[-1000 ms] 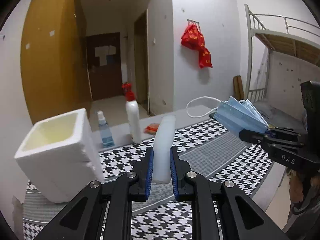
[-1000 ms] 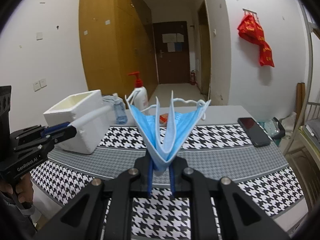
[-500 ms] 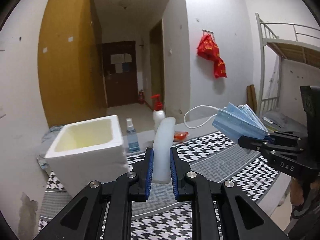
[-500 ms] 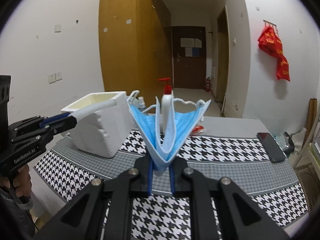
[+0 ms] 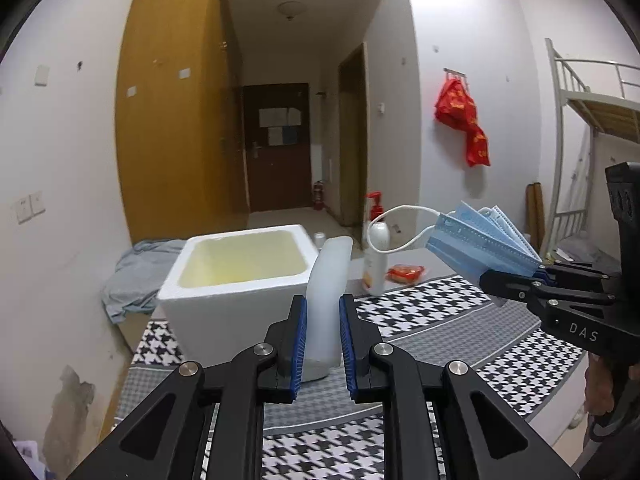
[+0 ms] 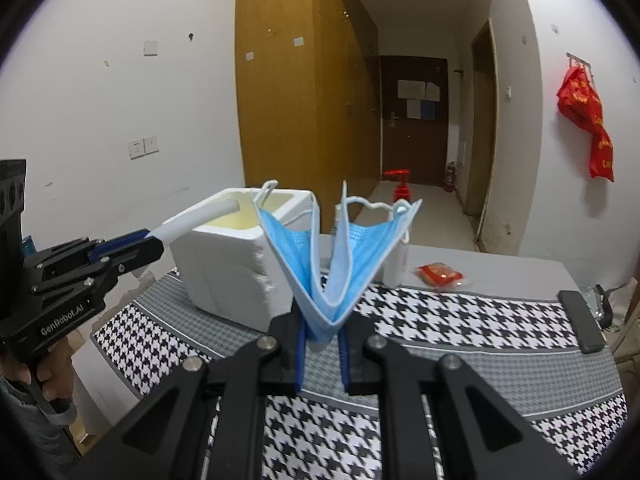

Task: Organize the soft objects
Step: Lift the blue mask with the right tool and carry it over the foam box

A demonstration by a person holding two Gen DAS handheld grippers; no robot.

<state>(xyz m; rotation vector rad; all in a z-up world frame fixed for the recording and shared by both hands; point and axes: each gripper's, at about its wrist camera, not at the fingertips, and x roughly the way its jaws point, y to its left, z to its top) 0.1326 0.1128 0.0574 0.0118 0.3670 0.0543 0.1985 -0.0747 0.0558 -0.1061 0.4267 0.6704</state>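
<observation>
Two grippers, both clamped narrow on soft items. Left gripper (image 5: 323, 340) pinches a white foam strip (image 5: 326, 280), its tip arching over the near rim of the white foam box (image 5: 224, 304). Right gripper (image 6: 322, 350) pinches a folded bunch of blue face masks (image 6: 332, 264), ear loops splayed upward, held in the air above the houndstooth tablecloth (image 6: 460, 320).

Box stands at the tabletop's far left corner; cloth before it lies bare. Pump bottle (image 5: 376, 256) and red packet (image 6: 440, 274) line the far edge.

Only the right view shows the black phone (image 6: 580, 320) at the right edge; only the left view shows the bunk bed (image 5: 592, 120).
</observation>
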